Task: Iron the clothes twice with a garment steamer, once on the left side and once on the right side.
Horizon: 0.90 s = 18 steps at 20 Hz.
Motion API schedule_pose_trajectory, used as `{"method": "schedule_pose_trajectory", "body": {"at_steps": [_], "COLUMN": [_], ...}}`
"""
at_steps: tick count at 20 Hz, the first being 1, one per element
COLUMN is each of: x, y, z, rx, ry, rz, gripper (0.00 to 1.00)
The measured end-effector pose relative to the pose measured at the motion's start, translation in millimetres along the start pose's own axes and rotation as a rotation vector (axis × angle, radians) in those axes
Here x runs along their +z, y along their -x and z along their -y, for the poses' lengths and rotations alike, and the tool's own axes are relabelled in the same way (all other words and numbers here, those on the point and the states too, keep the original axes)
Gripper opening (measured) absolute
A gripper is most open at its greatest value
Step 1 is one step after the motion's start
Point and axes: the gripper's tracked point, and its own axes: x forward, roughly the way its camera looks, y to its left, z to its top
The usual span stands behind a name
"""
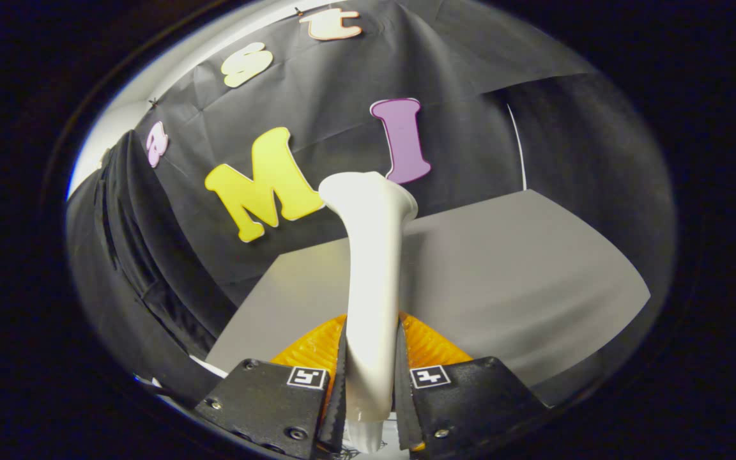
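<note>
A white garment steamer (371,275) rises from between my fingers, its flared head at the top and its handle low down. My gripper (371,377) is shut on the steamer's handle, with both fingers pressing on its sides. A dark garment (131,255) hangs at the left, off to the side of the steamer head and apart from it. The steamer's head faces away towards the booth's black cloth wall.
A grey table top (521,281) lies below and beyond the fingers, running to the right. The black cloth wall (470,140) closes the back. A thin white cord (518,147) hangs down at the right against the wall.
</note>
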Motion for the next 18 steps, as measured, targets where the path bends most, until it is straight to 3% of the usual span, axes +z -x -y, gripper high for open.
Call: {"method": "schedule_pose_trajectory", "body": {"at_steps": [7, 13, 18], "x": [53.9, 82.2, 85.5], "y": [71.1, 121.9, 135.4], "z": [-80.4, -194.4, -296.2], "rx": [0.063, 0.132, 0.201], "ry": [0.029, 0.092, 0.137], "rz": [0.192, 0.329, 0.386], "gripper": [0.34, 0.34, 0.34]}}
